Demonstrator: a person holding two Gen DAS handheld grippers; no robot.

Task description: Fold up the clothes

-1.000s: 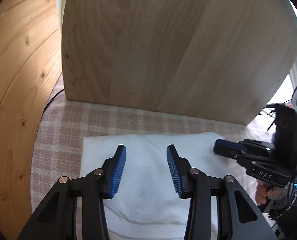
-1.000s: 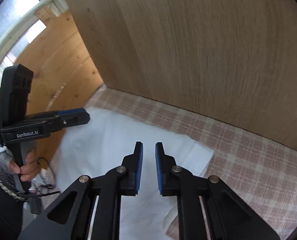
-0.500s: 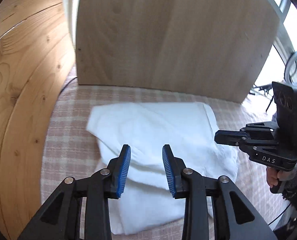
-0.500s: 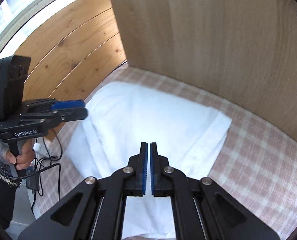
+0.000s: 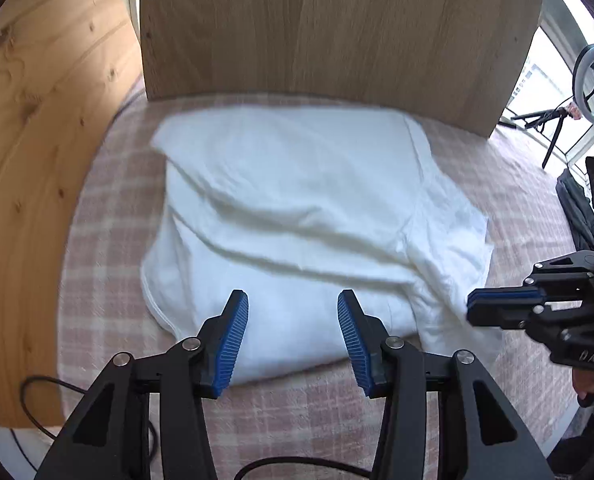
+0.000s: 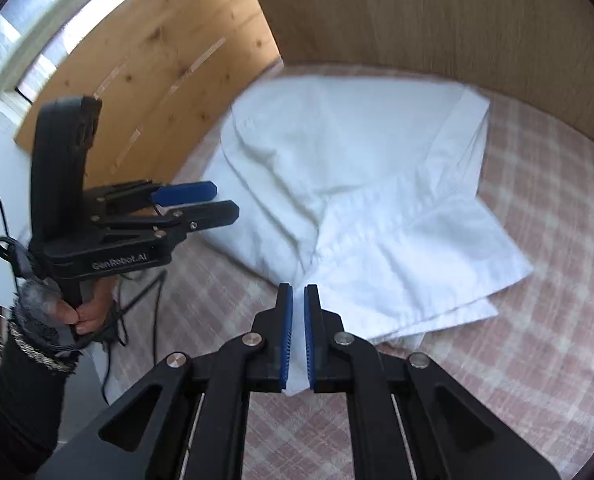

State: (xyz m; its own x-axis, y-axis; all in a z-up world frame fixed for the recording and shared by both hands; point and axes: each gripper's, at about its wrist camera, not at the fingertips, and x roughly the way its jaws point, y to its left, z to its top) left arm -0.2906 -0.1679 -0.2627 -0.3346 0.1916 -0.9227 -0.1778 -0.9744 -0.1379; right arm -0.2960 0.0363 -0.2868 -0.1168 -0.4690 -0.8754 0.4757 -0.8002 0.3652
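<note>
Left wrist view: a folded white garment (image 5: 297,220) lies in the centre of the frame on a pink-and-cream checked cloth (image 5: 109,216), its layers creased and its right edge rumpled. The left gripper (image 5: 293,340) enters from the bottom edge with its blue-padded fingers (image 5: 233,344) spread and opening; the tips sit over the near edge of the garment, and no fabric is pinched between them. A pale wooden panel (image 5: 337,28) stands upright behind the garment across the top of the frame, and knotty pine boards (image 5: 37,140) fill the left side. The right gripper (image 5: 497,308) reaches in at the right edge, its tip at the garment's lower right corner. A ring light on a tripod (image 5: 593,84) appears at the upper right, and a black cable (image 5: 41,404) loops at the lower left. Right wrist view: the right gripper (image 6: 298,336) rises from the bottom centre, its fingers (image 6: 285,336) drawn almost together with only a narrow slit between the pads; white fabric shows in the slit at the pads' base, but whether it is gripped or merely lies beneath cannot be told. The garment (image 6: 357,184) occupies the centre and right of the frame, with the left gripper (image 6: 201,200) at the left, its grip held by a hand (image 6: 81,312) in a dark sleeve (image 6: 21,396).
</note>
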